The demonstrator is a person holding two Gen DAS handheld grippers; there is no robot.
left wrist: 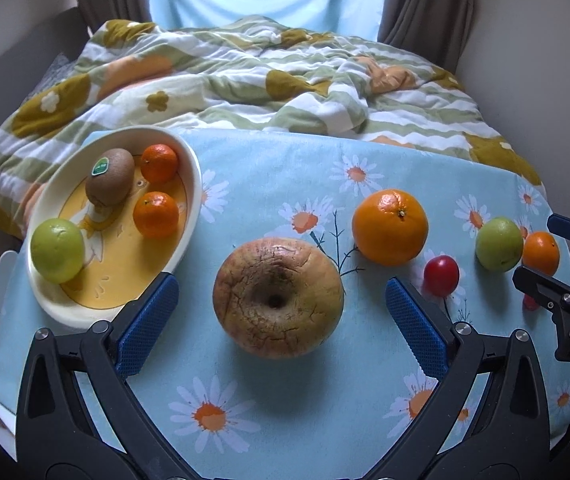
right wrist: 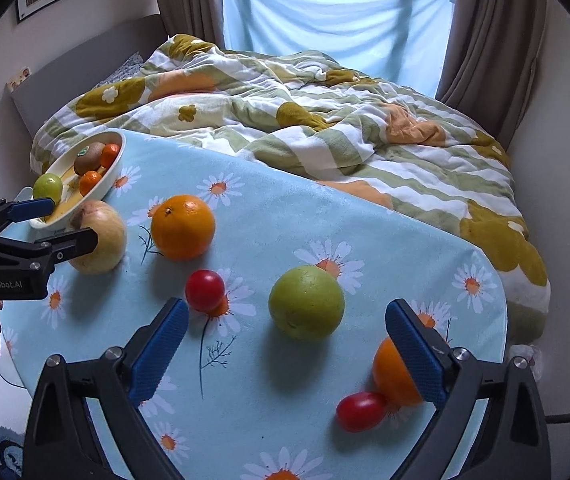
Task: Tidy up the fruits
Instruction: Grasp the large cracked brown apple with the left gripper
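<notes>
Daisy tablecloth (left wrist: 285,168): loose fruit is lying beside the dish (left wrist: 195,184) (four pieces inside). Left gripper (left wrist: 281,304) is standing spread, flanking the russet apple (left wrist: 278,297); closing comes next. Right gripper (right wrist: 287,332) is gaping, framing the green fruit (right wrist: 306,302).

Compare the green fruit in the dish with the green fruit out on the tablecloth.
The green fruit in the dish lies at the near end of the cream dish, beside a kiwi and two small oranges; the green fruit on the tablecloth lies loose on the cloth. The dish one is by the open left gripper; the tablecloth one sits ahead of the open right gripper. Both are round, smooth, yellow-green and ungripped.
</notes>
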